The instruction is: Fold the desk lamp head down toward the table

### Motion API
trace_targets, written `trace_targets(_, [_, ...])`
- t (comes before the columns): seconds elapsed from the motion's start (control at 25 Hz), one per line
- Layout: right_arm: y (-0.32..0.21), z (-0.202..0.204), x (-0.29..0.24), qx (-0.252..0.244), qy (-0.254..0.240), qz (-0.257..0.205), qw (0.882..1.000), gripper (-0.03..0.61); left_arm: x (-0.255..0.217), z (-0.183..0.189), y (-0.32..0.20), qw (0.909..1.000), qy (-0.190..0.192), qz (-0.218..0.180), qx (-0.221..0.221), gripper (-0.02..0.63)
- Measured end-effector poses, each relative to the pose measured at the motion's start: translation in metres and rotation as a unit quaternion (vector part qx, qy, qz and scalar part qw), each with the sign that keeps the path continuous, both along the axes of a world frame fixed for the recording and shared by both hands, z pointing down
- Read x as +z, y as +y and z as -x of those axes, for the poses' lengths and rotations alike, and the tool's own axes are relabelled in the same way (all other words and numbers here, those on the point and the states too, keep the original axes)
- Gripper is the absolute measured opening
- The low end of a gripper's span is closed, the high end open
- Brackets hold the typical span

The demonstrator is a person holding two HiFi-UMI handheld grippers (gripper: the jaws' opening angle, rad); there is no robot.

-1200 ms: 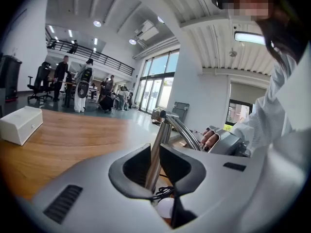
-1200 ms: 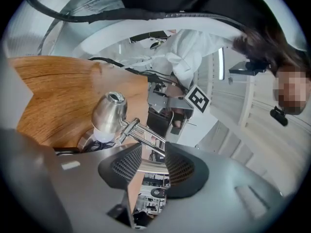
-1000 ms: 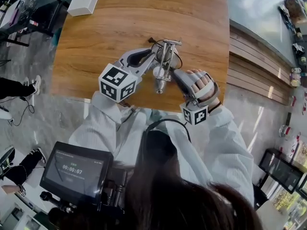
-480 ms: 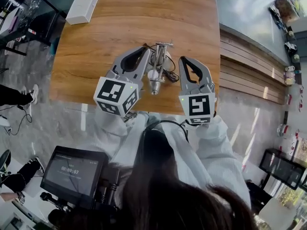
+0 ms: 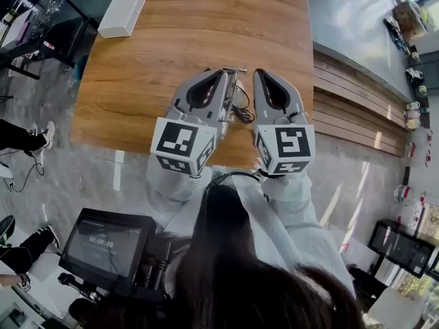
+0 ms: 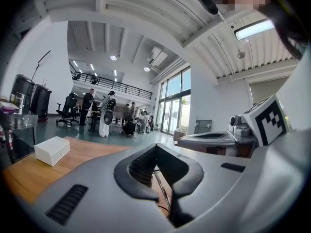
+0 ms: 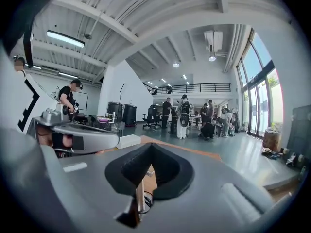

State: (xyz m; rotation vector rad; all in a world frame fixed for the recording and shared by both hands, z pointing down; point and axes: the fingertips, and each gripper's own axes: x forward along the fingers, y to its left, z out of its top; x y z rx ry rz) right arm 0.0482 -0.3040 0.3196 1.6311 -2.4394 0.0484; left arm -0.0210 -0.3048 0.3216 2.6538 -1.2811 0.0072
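The left gripper point(image 5: 221, 75) and the right gripper point(image 5: 260, 74) hang side by side above the near half of the brown wooden table point(image 5: 171, 40), both pointing away from the person. In the left gripper view, the grey fingers point(image 6: 146, 154) of the left gripper point(image 6: 155, 147) are pressed together at the tips with nothing between them. The right gripper point(image 7: 148, 145) has its fingers pressed together too, and it is empty as well.

The small silver metal desk lamp point(image 5: 234, 88) stands on the table near its front edge. It shows in the narrow gap between the two grippers and is mostly hidden under them, so I cannot tell how its head sits. Its thin black cord point(image 5: 243, 113) curls just beside it. A flat white rectangular box point(image 5: 122, 12) lies well apart at the table's far left corner.
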Motion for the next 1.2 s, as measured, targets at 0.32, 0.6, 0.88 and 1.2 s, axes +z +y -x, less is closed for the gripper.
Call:
trace_targets(0.32, [-0.0009,0.0036,0.0001,-0.01,0.01,0.002,1.0,-0.002,0.0015,0.0002,-0.002,1.0,-0.007,0.005,-0.001,0.002])
trace_targets(0.6, [-0.0011,0.0001,0.0014,-0.012,0.019,0.002,1.0,-0.002,0.0011,-0.0026,-0.0018,0.9999,-0.011,0.004,0.001,0.002])
trace_targets(0.88, [0.0013,-0.0029,0.0028,-0.017,0.022,0.001,1.0,-0.002,0.0028,-0.0059,0.002,0.9999,-0.016,0.001,0.003,0.002])
trace_targets(1.2, [0.002,0.0001,0.001,-0.024,0.019,0.001,1.0,-0.002,0.0021,-0.0058,0.0013,0.9998,-0.019,0.002,0.0,0.002])
